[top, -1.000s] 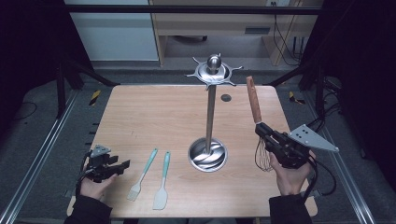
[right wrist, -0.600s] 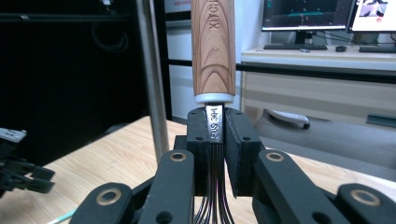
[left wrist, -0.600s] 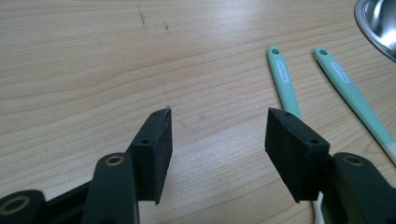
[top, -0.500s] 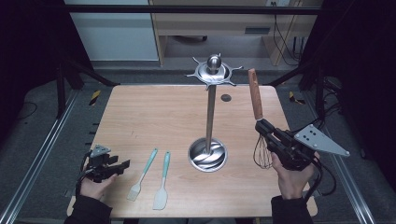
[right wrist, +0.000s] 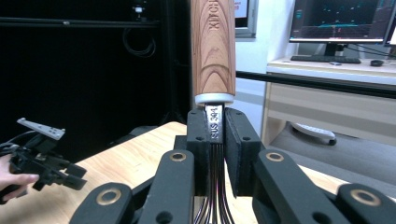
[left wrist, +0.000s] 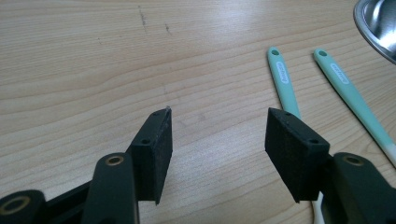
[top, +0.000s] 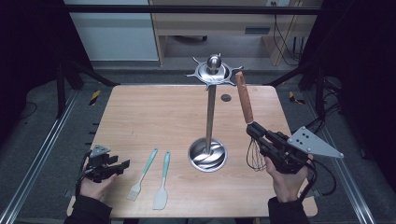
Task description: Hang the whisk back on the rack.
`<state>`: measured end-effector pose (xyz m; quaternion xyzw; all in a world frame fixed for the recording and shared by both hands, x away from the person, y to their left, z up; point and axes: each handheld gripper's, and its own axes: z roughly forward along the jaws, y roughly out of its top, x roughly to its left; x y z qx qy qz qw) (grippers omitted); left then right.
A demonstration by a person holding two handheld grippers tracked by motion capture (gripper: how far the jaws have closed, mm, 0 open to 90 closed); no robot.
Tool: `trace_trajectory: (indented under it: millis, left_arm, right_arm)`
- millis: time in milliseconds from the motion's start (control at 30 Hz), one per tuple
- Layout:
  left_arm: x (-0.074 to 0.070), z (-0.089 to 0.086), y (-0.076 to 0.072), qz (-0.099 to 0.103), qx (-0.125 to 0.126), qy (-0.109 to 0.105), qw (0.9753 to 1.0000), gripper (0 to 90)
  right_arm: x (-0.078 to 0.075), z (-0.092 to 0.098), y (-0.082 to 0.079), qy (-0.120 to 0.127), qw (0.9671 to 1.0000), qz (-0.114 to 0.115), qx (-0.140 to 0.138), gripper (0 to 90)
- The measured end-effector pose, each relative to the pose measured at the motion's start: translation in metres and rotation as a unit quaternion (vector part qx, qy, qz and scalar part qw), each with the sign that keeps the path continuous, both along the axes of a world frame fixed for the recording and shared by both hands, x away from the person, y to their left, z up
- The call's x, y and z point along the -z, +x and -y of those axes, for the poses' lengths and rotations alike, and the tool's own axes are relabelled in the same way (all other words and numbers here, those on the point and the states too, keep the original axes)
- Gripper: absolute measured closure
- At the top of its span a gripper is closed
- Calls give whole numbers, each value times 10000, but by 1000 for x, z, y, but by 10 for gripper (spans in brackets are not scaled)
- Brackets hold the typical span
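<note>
High view, right tool [top: 254,129] clenched on whisk [top: 250,121] neck, wooden handle up, wires hanging just above worktop [top: 149,116] beside utensil stand [top: 208,140], left tool [top: 122,164] released, idle near two teal utensils [top: 152,179]

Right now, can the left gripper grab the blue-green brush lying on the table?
Probably yes. The left gripper has its jaws open and holds nothing, and the brush lies flat just beside it on the table, with bare wood between them. The spatula lies apart on the brush's far side.
</note>
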<state>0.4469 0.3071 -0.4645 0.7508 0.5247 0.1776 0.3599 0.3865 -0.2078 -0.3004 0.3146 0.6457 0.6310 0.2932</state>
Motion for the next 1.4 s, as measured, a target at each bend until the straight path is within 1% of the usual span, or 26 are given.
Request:
trace_trajectory:
  millis: [267, 300, 333, 367, 567, 633, 1233, 1400]
  left_arm:
    - [0, 0, 0, -4, -4, 14, 10000, 413]
    - [0, 0, 0, -4, -8, 14, 10000, 413]
    - [0, 0, 0, -3, -13, 12, 10000, 413]
    - [0, 0, 0, -2, -15, 8, 10000, 413]
    - [0, 0, 0, 2, 1, 17, 10000, 414]
    - [0, 0, 0, 0, 3, 17, 10000, 414]
    - [0, 1, 0, -1, 8, 29, 10000, 413]
    - [1, 1, 1, -15, 18, 60, 10000, 413]
  right_arm:
    - [2, 0, 1, -25, 10000, -31, -68, 813]
    - [3, 0, 2, -32, 9999, -71, -90, 813]
    - [4, -1, 2, -44, 9999, -62, -86, 813]
    - [6, -2, 3, -57, 9998, -128, -112, 813]
    - [10, -6, 7, -138, 9996, -190, -179, 812]
    - [13, -8, 9, -119, 9994, -245, -195, 812]
    - [24, -13, 22, -43, 9988, -331, -369, 811]
    - [25, -16, 28, -143, 9987, -326, -363, 811]
